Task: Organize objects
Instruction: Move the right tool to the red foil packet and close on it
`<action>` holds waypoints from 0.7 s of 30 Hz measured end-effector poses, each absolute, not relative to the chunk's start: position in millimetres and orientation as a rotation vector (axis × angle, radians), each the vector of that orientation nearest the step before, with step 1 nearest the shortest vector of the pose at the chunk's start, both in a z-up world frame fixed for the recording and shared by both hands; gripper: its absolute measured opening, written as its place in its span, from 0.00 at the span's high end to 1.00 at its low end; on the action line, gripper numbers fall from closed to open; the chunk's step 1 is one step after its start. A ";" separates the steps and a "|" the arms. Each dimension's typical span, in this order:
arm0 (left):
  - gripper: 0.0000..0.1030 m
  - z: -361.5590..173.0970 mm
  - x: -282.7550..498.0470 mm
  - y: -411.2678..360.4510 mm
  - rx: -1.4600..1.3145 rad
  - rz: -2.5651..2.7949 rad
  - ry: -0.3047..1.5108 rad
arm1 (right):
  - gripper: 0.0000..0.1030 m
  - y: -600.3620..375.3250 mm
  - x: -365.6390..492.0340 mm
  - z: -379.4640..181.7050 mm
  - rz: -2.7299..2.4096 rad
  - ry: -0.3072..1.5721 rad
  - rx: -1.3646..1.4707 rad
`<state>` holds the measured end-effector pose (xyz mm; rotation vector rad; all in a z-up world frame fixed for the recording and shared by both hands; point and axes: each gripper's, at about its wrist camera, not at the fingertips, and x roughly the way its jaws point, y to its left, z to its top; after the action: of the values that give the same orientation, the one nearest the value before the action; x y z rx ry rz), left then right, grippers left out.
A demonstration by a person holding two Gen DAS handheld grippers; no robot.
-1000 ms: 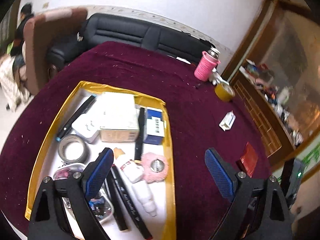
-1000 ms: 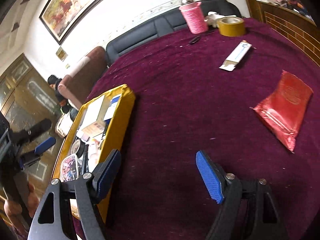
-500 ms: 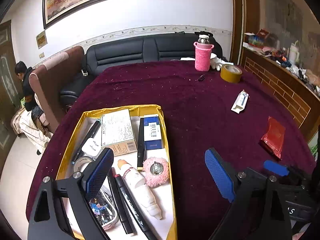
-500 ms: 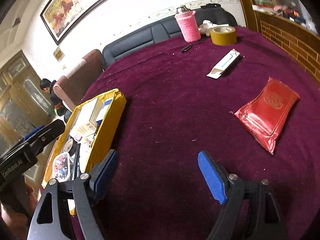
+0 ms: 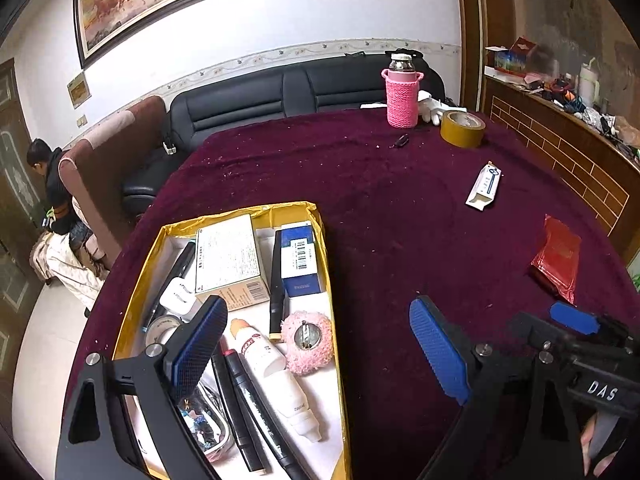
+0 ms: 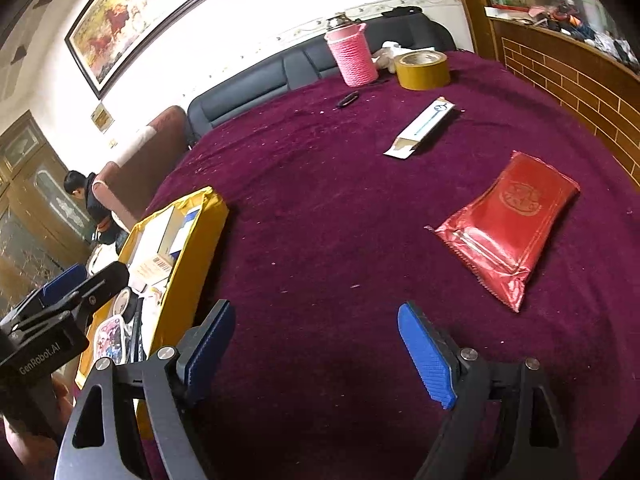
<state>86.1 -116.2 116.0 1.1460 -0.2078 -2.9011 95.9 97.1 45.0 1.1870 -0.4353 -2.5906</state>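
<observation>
- Our left gripper (image 5: pixel 318 354) is spread wide, empty, above the yellow tray's (image 5: pixel 335 344) right edge.
- Our right gripper (image 6: pixel 316 354), likewise released, hovers over maroon tablecloth (image 6: pixel 320 184).
- Red packet (image 6: pixel 510 226) ahead-right; white carton (image 6: pixel 422 128), tape roll (image 6: pixel 422 69), pink-sleeved bottle (image 6: pixel 354 55) beyond.

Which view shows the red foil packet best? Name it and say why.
The right wrist view: the red foil packet lies large and unobstructed, its gold emblem readable. The left wrist view shows it small, foreshortened, near the right edge.
</observation>
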 end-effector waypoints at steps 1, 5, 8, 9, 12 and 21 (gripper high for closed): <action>0.11 115.8 85.3 -115.3 1.148 -2.901 -0.212 | 0.15 99.6 95.4 45.1 -2.594 -0.442 1.188; 0.11 113.6 81.5 -112.3 1.162 -2.896 -0.225 | 0.15 110.0 93.6 47.9 -2.611 -0.472 1.178; 0.11 111.7 78.8 -110.3 1.171 -2.892 -0.229 | 0.15 119.1 92.3 50.0 -2.627 -0.499 1.169; 0.11 110.9 77.6 -109.5 1.175 -2.891 -0.230 | 0.15 122.9 91.6 50.2 -2.633 -0.509 1.169; 0.11 108.2 74.8 -106.2 1.189 -2.887 -0.240 | 0.15 131.6 89.9 49.7 -2.645 -0.531 1.173; 0.11 101.8 66.0 -100.0 1.226 -2.882 -0.243 | 0.15 190.2 89.0 50.7 -2.757 -0.661 1.208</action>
<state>66.0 -100.0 101.8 1.2261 -0.2428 -2.8820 89.0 190.2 50.7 1.2082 -0.6609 -2.7570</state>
